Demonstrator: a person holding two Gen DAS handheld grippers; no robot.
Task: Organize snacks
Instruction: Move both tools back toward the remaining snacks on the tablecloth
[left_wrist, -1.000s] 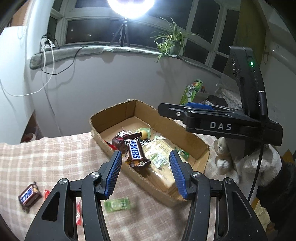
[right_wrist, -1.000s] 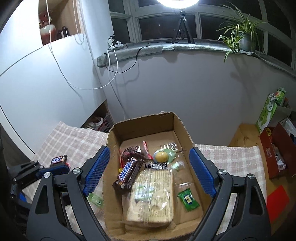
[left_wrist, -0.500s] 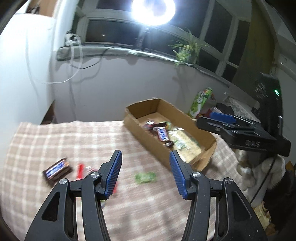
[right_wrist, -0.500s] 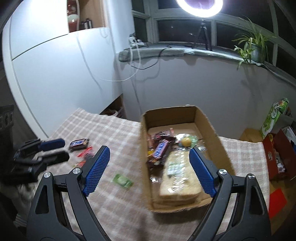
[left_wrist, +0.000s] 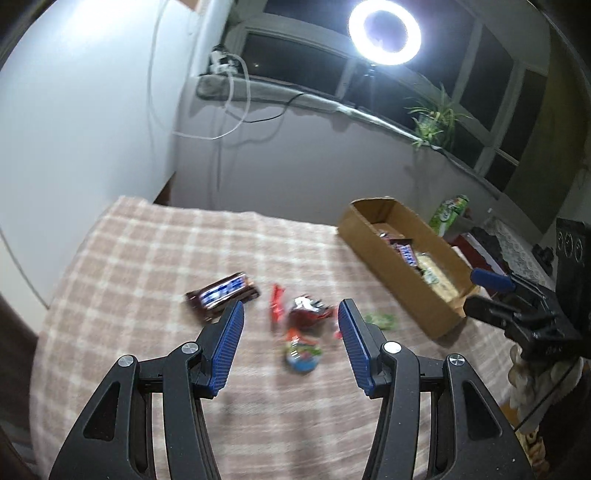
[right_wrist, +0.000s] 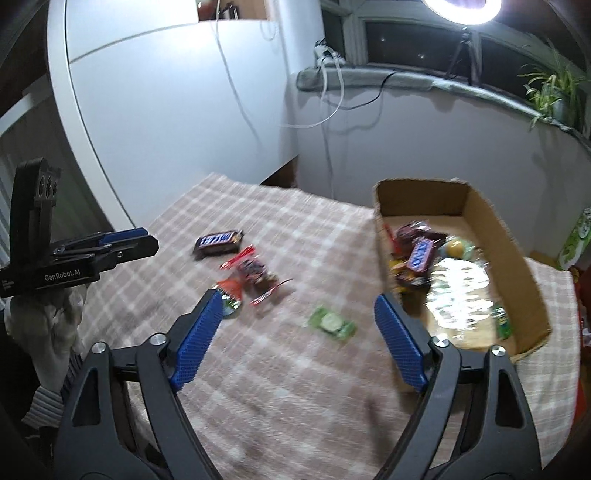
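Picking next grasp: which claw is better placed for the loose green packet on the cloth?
Right, probably. The green packet lies between the right claw fingers' line, its jaws closing but still empty. The left claw faces the red wrappers; the packet sits off to its side.

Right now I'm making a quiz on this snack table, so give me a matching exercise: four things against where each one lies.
Things:
1. dark chocolate bar
2. green packet
3. cracker pack
4. potted plant

Places:
A. on the window ledge
B. inside the cardboard box
C. alone on the checked cloth, just beside the box
D. on the cloth, farthest from the box

Pairs: 1-D, 2-C, 3-B, 4-A
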